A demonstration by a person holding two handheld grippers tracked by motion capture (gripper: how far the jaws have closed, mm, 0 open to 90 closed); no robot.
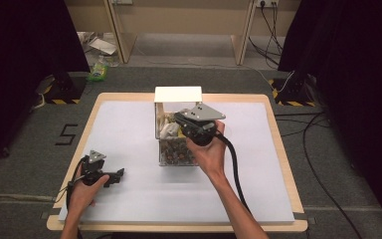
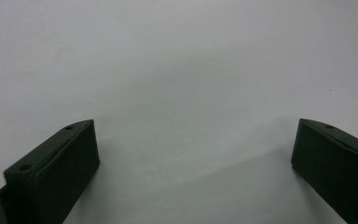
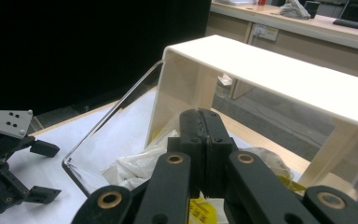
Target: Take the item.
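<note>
the right gripper (image 1: 191, 130) hangs over the clear box (image 1: 176, 149) at the middle of the desk (image 1: 129, 139), jaws pressed together with nothing visible between them, just above the white bags (image 3: 135, 165) inside. a white lid (image 1: 178, 93) stands at the box's far end. the left gripper (image 1: 110, 177) rests on the desk, jaws wide apart and empty.
</note>
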